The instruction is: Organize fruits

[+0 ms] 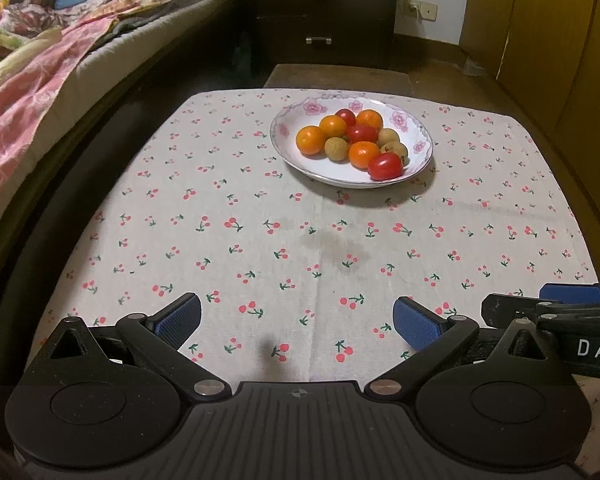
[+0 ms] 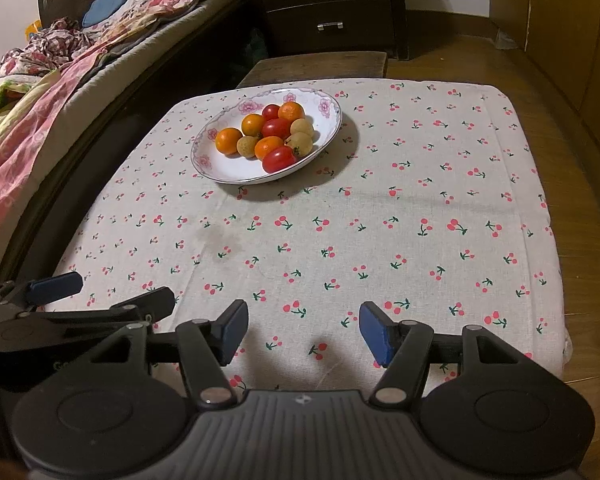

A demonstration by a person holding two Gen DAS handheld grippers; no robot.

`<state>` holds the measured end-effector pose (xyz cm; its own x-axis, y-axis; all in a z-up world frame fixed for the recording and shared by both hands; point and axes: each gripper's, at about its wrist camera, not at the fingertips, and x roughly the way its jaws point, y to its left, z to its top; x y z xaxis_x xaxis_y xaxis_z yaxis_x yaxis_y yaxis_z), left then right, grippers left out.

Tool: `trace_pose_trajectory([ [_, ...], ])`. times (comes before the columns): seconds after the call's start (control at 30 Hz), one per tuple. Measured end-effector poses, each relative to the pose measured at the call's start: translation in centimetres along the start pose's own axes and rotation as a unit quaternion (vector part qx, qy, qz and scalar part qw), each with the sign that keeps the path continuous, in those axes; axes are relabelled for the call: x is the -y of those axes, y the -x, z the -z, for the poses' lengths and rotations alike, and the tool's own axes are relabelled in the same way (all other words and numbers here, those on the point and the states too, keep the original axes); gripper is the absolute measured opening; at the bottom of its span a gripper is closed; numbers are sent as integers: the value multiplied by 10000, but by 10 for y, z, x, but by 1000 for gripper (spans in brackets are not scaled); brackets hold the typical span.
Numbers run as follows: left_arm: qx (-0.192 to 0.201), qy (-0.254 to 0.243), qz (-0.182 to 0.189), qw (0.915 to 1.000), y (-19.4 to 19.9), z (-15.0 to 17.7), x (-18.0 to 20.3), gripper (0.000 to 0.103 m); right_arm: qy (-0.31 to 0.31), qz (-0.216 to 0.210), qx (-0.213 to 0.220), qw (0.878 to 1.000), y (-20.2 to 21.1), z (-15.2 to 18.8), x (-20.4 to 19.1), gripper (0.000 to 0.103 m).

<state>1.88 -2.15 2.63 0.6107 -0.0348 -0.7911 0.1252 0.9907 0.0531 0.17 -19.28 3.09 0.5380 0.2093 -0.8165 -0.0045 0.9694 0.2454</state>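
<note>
A white flowered plate (image 1: 418, 130) (image 2: 214, 160) stands at the far side of the cherry-print tablecloth (image 1: 260, 248) (image 2: 380, 232). It holds several orange tangerines (image 1: 311, 140) (image 2: 228, 141), red tomatoes (image 1: 385, 166) (image 2: 279, 159) and tan longans (image 1: 336, 149) (image 2: 302, 127), all piled together. My left gripper (image 1: 298, 322) hovers open over the near edge of the cloth, nothing between its blue pads. My right gripper (image 2: 304, 332) is open beside it, also empty. Each gripper shows at the edge of the other's view, the right gripper (image 1: 568, 300) and the left gripper (image 2: 100, 294).
A bed with crumpled floral bedding (image 1: 40, 80) (image 2: 40, 92) runs along the left of the table. A dark drawer chest (image 1: 320, 12) (image 2: 332, 4) and a low wooden stool (image 1: 336, 74) (image 2: 316, 66) stand behind the table. Wooden floor (image 2: 560, 120) lies to the right.
</note>
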Motion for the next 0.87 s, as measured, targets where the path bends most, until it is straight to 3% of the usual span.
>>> trace_pose_trajectory([
  [0.87,15,108,-35,9999,0,0,-3,103,-3,19,-3,10000,-1,0,1,61],
])
